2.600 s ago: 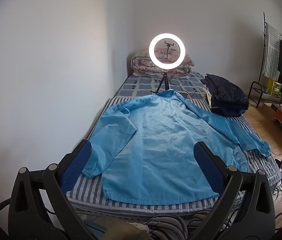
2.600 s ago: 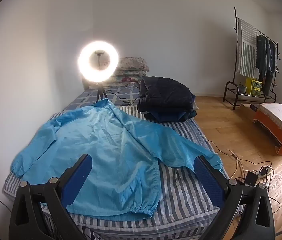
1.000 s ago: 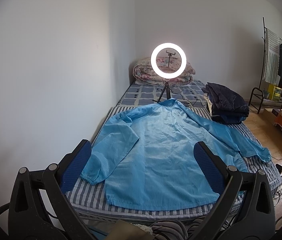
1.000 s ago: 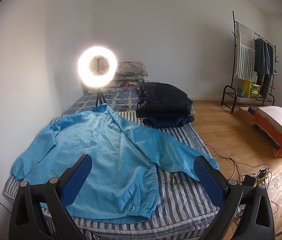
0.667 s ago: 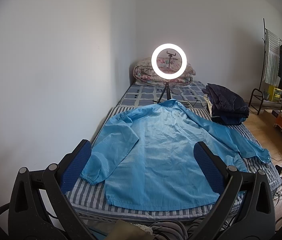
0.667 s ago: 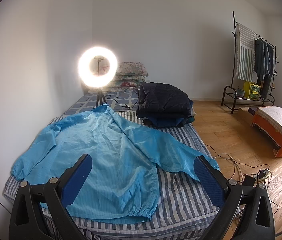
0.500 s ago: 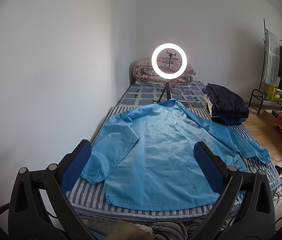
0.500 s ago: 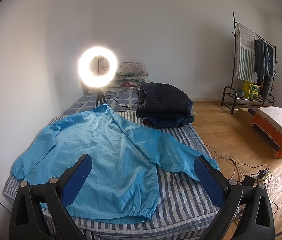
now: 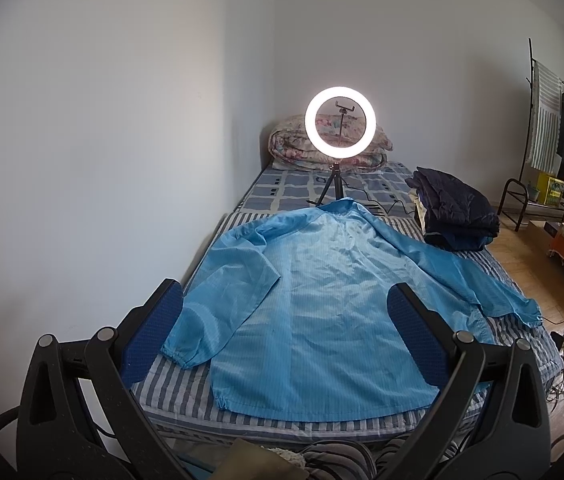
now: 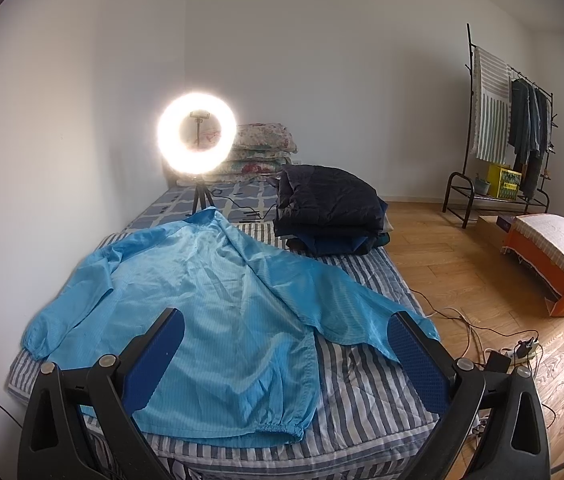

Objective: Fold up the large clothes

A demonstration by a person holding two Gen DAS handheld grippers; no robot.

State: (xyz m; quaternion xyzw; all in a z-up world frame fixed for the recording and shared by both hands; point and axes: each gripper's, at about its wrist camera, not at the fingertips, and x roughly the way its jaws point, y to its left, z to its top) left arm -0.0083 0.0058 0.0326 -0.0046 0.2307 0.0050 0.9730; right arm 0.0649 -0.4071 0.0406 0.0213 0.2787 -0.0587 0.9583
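Observation:
A large light-blue jacket (image 9: pixel 322 296) (image 10: pixel 209 300) lies spread flat on the striped bed (image 9: pixel 177 380) (image 10: pixel 362 392), collar toward the far end and both sleeves stretched outward. Its hem lies near the bed's front edge. My left gripper (image 9: pixel 284 324) hangs open above the near end of the bed, back from the hem, with nothing between its blue pads. My right gripper (image 10: pixel 286 342) is open too, held over the front right part of the jacket and touching nothing.
A lit ring light (image 9: pixel 340 122) (image 10: pixel 197 139) on a tripod stands on the bed beyond the collar. Folded dark clothes (image 9: pixel 456 210) (image 10: pixel 330 208) are stacked at the right. Floral quilts (image 9: pixel 288 148), a clothes rack (image 10: pixel 510 120), floor cables (image 10: pixel 494 340) and an orange stool (image 10: pixel 554 256) stand around.
Both views have pulled back slightly since 2.6 s ago. Over the last second nothing has moved, and the jacket lies as before.

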